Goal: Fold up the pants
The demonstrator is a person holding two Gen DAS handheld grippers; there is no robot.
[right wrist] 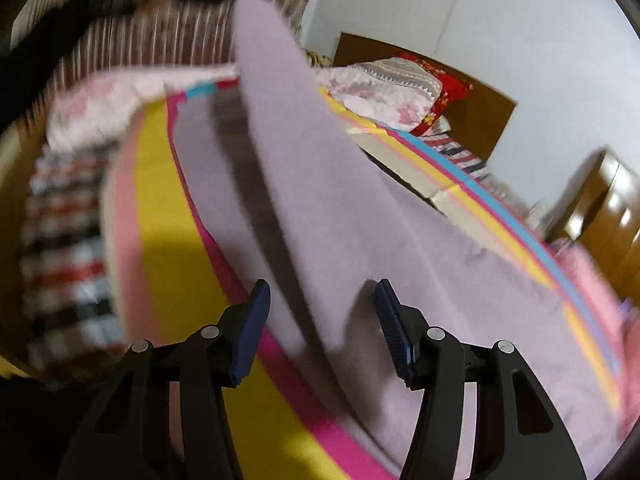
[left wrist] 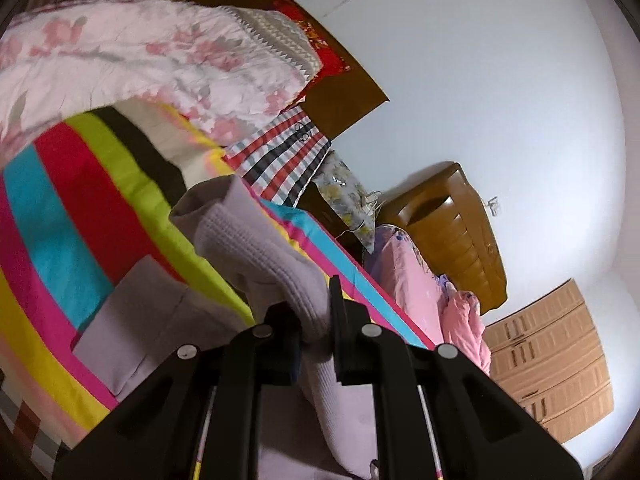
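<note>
**Pants: Ribbed End Clamped, Second Grip Pending**

The pants [left wrist: 256,248], lilac knit, lie on the striped bedspread [left wrist: 60,208]. My left gripper [left wrist: 316,320] is closed tight on the ribbed end, lifting it so the fabric hangs clear for the fold. In the right wrist view, a raised panel of the pants [right wrist: 288,168] runs from 12 o'clock down between the pads of my right gripper [right wrist: 320,320]. Those jaws stand about half open; neither pad presses on the cloth, so nothing is held there. I judge this placement prepares a second grip.

Surface: a bed. A floral quilt [left wrist: 140,52] lies at 11 o'clock, a wooden headboard [left wrist: 344,92] at 12, a wooden cabinet [left wrist: 452,232] at 3. Walls are plain white.
</note>
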